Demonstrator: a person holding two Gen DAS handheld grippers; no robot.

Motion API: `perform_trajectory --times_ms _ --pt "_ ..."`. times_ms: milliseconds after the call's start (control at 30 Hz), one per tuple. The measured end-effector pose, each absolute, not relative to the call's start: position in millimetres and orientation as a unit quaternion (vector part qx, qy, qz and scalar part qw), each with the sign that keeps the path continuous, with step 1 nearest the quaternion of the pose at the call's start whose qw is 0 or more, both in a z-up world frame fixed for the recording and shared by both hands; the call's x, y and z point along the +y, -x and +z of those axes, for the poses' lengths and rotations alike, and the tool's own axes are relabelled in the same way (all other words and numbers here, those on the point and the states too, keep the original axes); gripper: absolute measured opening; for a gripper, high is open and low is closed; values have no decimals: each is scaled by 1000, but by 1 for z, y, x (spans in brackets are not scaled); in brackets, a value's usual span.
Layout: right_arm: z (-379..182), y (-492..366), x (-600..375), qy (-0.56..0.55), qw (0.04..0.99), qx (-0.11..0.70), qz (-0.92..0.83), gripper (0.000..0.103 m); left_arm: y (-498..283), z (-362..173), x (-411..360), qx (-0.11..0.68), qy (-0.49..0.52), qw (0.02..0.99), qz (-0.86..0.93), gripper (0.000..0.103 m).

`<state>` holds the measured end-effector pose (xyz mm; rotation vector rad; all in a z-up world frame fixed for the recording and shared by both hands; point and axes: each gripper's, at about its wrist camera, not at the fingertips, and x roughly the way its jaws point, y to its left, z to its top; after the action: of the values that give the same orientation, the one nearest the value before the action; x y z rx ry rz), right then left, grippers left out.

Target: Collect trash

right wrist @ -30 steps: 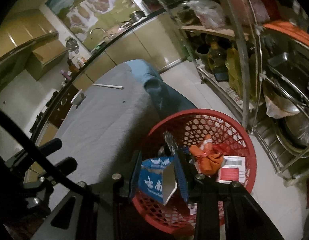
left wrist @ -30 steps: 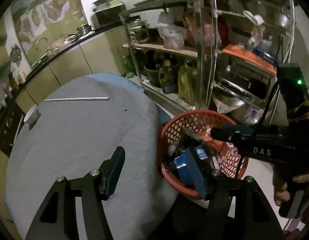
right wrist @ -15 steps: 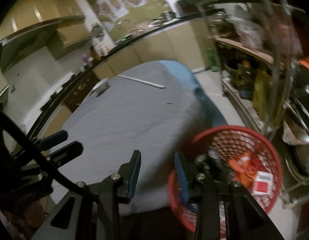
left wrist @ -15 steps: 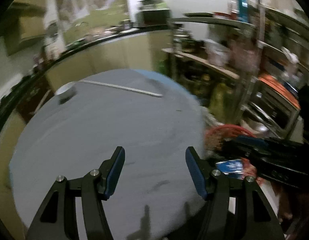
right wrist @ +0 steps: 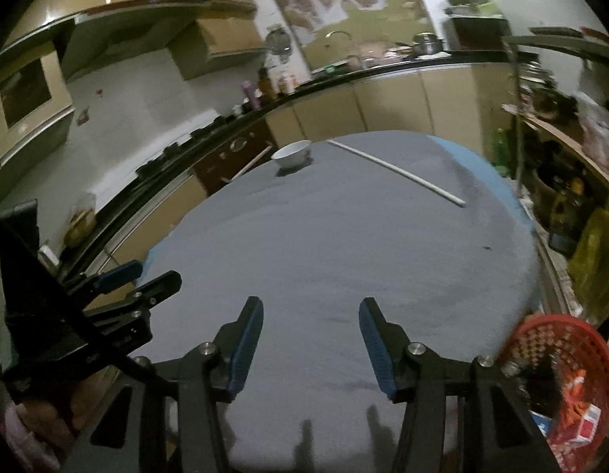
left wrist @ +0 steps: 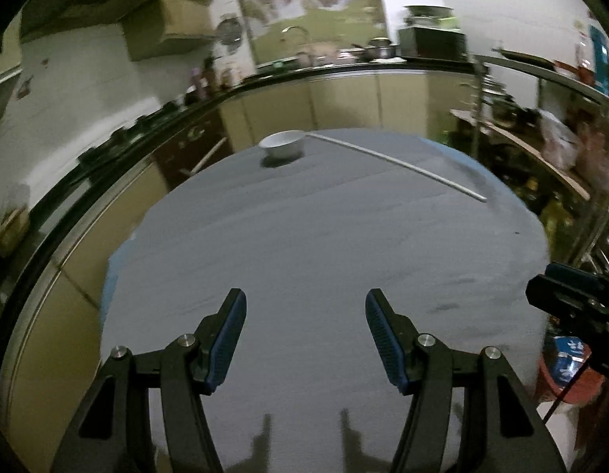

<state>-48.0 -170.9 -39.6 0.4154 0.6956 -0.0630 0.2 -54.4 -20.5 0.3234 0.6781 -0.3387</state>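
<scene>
A grey-clothed table [left wrist: 324, 244] lies ahead of both empty, spread grippers, left gripper [left wrist: 305, 339] and right gripper [right wrist: 310, 345], whose jaws just opened; with trash in the red basket [right wrist: 556, 339] right, next likely the white stick [right wrist: 395, 171] far ahead.

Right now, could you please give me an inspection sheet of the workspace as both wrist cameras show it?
Surface: round table under a grey cloth, wrinkled.
Job's things: red basket beside the table's near right edge, holding cartons and wrappers.
Clutter: white bowl and thin white rod at the far side.
Grippers: left gripper open, nothing between its fingers; right gripper open and empty, jaws have just been opening.
Cables: a dark cable crosses the right wrist view.
Surroundings: kitchen counter behind, metal shelving at right.
</scene>
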Motion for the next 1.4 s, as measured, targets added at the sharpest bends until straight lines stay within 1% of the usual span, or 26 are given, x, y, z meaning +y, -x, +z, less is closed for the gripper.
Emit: perform_trajectory --times_ms 300,633,1400 --pt "-44 30 -125 -168 919 356 -18 55 -14 -25 -10 337 -136 923 -124 64" --pt "-52 22 -98 -162 913 374 -13 55 -13 -32 16 351 -122 922 -112 64" --pt "-53 13 -80 -157 912 377 -11 55 -15 -35 37 362 -113 919 -106 64"
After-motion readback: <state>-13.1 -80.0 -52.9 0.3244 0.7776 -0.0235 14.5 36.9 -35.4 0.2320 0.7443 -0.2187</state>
